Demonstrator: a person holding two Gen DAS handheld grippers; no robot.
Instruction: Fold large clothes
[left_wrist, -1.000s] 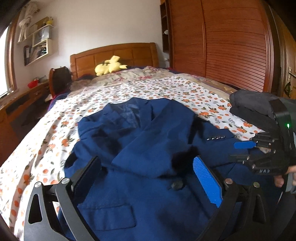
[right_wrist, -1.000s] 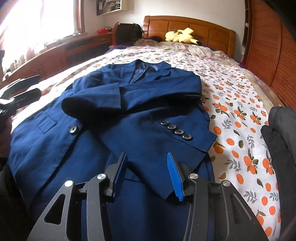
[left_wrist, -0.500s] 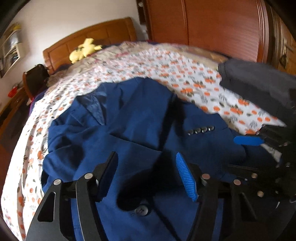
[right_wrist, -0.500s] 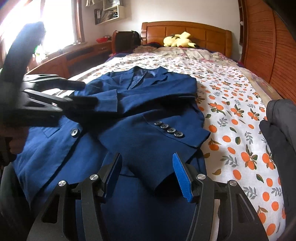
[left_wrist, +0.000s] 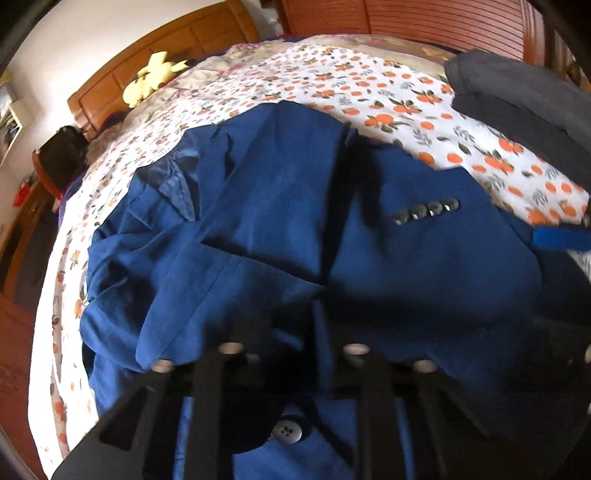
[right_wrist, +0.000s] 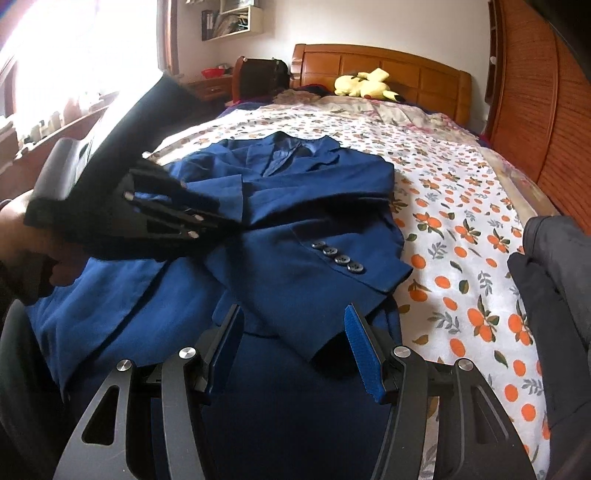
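Spread face-up across an orange-print bedsheet (right_wrist: 461, 236): a navy blue suit jacket (right_wrist: 295, 229), collar toward the wooden headboard (right_wrist: 388, 70), both sleeves crossed over the chest. Lying uppermost, the sleeve with four cuff buttons (right_wrist: 338, 255), its cuff end close to the jacket's hem and just ahead of the right gripper (right_wrist: 291, 343). Held low over the hem, fingers spread wide apart, black pad on one side, blue pad on the other, nothing between them.

Pressed down onto the other crossed sleeve, at the jacket's window-side half: the left gripper (right_wrist: 207, 221), gripped by a bare hand (right_wrist: 26, 236). Seen from its own camera, blurred and dark (left_wrist: 291, 332), fingers drawn close together with blue cloth bunched around the tips; whether cloth is actually pinched, impossible to tell. Below those fingers, a single large front button (left_wrist: 287, 431) on the jacket's front panel (left_wrist: 258, 229).

Beyond the jacket, against the headboard, a yellow plush toy (right_wrist: 364, 85). Beside the jacket on the wardrobe side of the bed, a stack of dark folded clothes (right_wrist: 554, 280). Near the headboard's window-side end, a dark bag (right_wrist: 258, 77).
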